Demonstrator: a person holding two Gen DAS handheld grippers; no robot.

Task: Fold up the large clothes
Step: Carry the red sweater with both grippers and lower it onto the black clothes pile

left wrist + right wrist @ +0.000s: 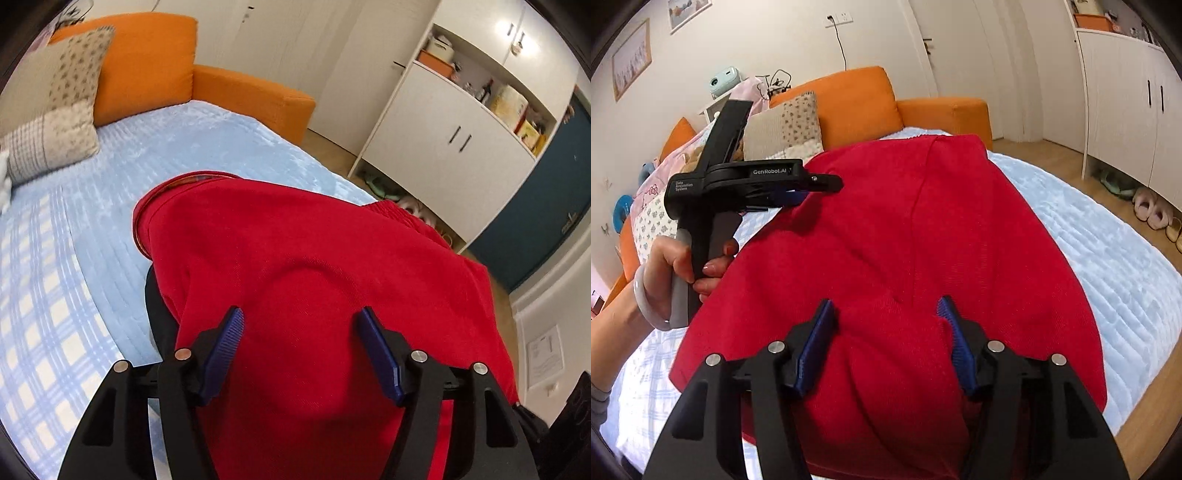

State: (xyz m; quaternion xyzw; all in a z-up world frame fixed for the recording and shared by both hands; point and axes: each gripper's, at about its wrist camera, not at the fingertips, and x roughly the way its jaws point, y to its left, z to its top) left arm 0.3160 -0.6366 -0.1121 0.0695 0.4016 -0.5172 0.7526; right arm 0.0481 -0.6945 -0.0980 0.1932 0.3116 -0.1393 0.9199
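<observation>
Lying on the pale blue quilted bed (110,206), the large red knit garment (295,258) fills the left wrist view, where the left gripper (299,350) jaws stand parted over it, gripping nothing. From the right wrist, the right gripper (886,343) jaws straddle a raised fold of red cloth; whether they pinch it I cannot tell.

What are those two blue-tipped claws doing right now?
Left gripper: open, above the red garment.
Right gripper: open, red fabric bunched between its pads.
</observation>
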